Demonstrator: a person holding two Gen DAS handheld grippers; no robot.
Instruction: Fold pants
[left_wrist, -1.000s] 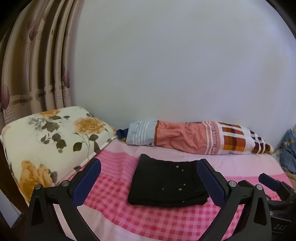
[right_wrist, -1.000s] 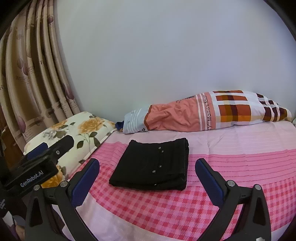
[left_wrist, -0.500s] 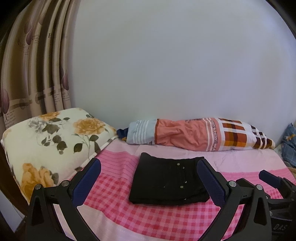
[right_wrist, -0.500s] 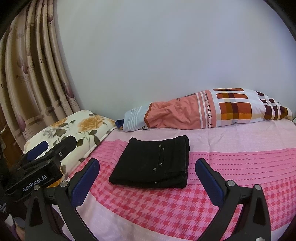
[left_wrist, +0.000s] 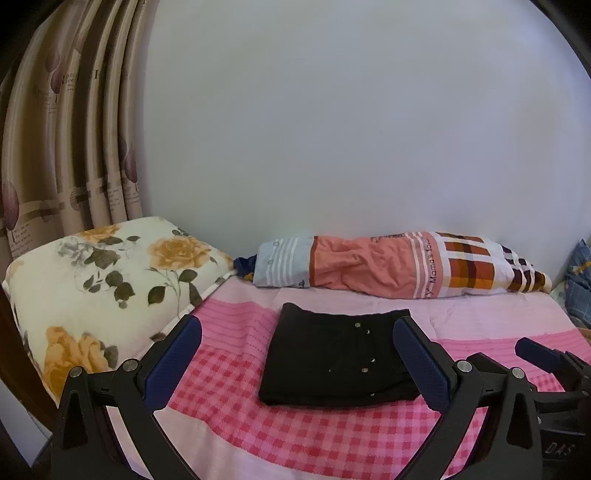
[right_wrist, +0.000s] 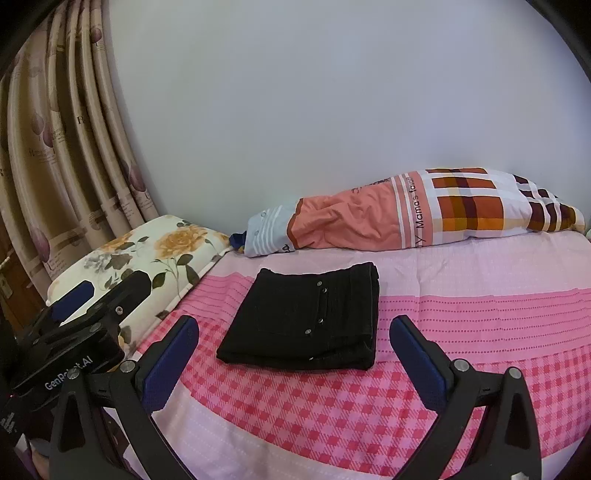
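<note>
Black pants (left_wrist: 332, 358) (right_wrist: 310, 321), folded into a compact rectangle with small metal studs on top, lie on the pink checked bedspread (left_wrist: 236, 413) (right_wrist: 461, 369). My left gripper (left_wrist: 295, 343) hovers near the bed's front edge, open and empty, framing the pants between its blue pads. My right gripper (right_wrist: 291, 339) is also open and empty, back from the pants. The left gripper's body (right_wrist: 74, 332) shows at the left of the right wrist view; the right gripper's body (left_wrist: 546, 373) shows at the right of the left wrist view.
A floral pillow (left_wrist: 103, 288) (right_wrist: 147, 254) rests at the bed's left. A rolled orange and plaid quilt (left_wrist: 399, 266) (right_wrist: 424, 210) lies along the white wall. Curtains (left_wrist: 74, 147) (right_wrist: 62, 166) hang at left. Blue fabric (left_wrist: 580, 280) sits at far right.
Both grippers have drifted slightly back and up from the bed; the folded pants have stayed in place. Both stay open.
</note>
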